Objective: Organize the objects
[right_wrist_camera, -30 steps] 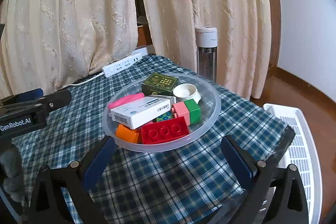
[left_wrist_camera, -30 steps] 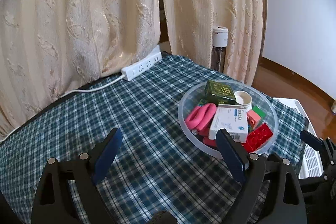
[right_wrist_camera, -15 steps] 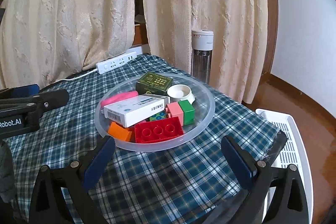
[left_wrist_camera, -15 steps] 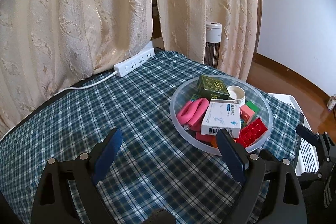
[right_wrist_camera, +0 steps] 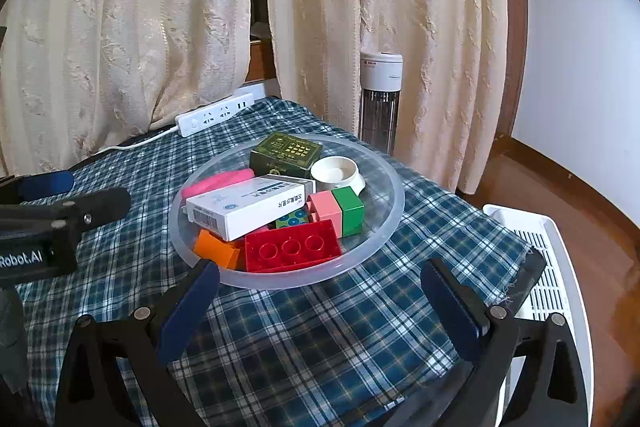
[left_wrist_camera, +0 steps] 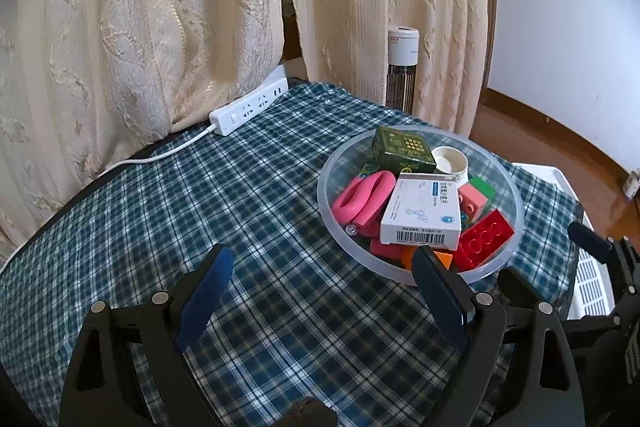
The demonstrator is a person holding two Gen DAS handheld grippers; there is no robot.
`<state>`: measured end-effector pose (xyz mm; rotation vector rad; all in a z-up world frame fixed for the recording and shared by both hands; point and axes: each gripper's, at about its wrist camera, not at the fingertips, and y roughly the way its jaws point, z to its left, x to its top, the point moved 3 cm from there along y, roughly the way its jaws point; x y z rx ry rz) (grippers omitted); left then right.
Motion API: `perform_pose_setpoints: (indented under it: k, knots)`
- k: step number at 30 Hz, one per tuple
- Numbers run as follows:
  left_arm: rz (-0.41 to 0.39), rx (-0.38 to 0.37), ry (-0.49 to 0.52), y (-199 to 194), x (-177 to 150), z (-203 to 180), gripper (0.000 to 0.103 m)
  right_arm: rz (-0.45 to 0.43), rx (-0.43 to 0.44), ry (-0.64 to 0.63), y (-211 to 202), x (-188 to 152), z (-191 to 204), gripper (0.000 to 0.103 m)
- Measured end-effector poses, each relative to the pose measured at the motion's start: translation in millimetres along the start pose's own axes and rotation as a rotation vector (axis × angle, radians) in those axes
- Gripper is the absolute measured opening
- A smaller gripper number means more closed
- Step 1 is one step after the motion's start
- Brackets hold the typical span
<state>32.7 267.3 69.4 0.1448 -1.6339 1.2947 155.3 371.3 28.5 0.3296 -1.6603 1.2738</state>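
A clear plastic bowl stands on the plaid-covered table. It holds a white medicine box, a dark green box, a white cap, a pink grip ring, a red brick, a pink and green brick and an orange brick. My left gripper is open and empty, left of the bowl. My right gripper is open and empty, just in front of the bowl.
A white power strip with its cord lies at the table's back edge by the cream curtains. A tall white appliance stands behind the table. A white slotted rack sits on the floor to the right.
Both grippers have drawn back and up a little from the bowl, so it sits smaller and farther in both views. Both stay open. The objects in the bowl have not moved.
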Motion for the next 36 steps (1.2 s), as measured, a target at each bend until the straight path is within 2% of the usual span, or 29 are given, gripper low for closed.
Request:
perform_pose_setpoints:
  k: [11,19,36]
  knots:
    - [0.016,-0.024,0.001,2.8,-1.6,-1.6,0.092,0.011,0.000,-0.001,3.7,-1.2,1.9,0.102]
    - [0.016,-0.012,0.009,4.0,-2.4,-1.6,0.097,0.021,0.003,0.002,7.4,-2.3,2.4,0.102]
    - [0.019,-0.004,0.015,5.5,-5.0,-0.8,0.097,0.030,0.012,0.003,10.0,-6.2,4.1,0.102]
